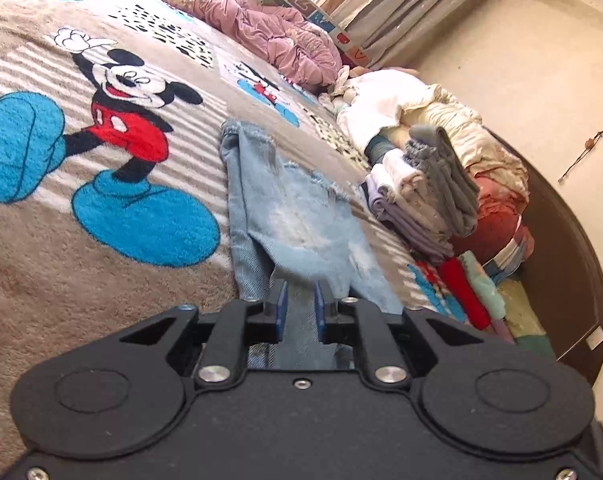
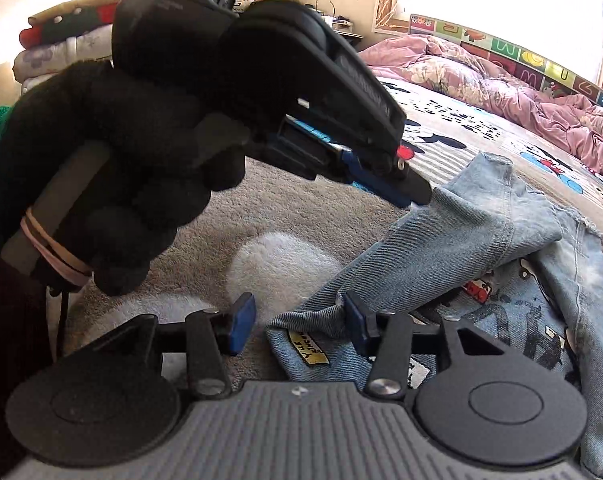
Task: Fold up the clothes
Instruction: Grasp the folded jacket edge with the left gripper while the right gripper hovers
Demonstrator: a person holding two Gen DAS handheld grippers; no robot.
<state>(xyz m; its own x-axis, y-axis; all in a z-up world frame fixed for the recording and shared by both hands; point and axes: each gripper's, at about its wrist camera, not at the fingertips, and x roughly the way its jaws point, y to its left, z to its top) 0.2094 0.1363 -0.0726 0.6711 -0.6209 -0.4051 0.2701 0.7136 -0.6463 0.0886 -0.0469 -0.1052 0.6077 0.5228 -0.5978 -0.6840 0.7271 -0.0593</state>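
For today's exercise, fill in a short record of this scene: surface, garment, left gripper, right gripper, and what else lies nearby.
surface: cartoon mouse blanket on a bed
garment: light blue denim jacket, printed patches showing, sleeve lifted
left gripper: shut on the jacket's sleeve, held by a black-gloved hand
right gripper: open, fingers low beside the cuff
nearby: stack of folded clothes; pink quilt

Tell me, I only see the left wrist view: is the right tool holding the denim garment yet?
Observer: No. The right tool is open, with an edge of the denim garment lying between its fingers.
Operator: Anything printed on the denim?
Observer: Cartoon prints and a yellow patch, hidden from your view.
Operator: And my left tool?
Observer: The left tool, in a black-gloved hand, lifts a fold into a peak.
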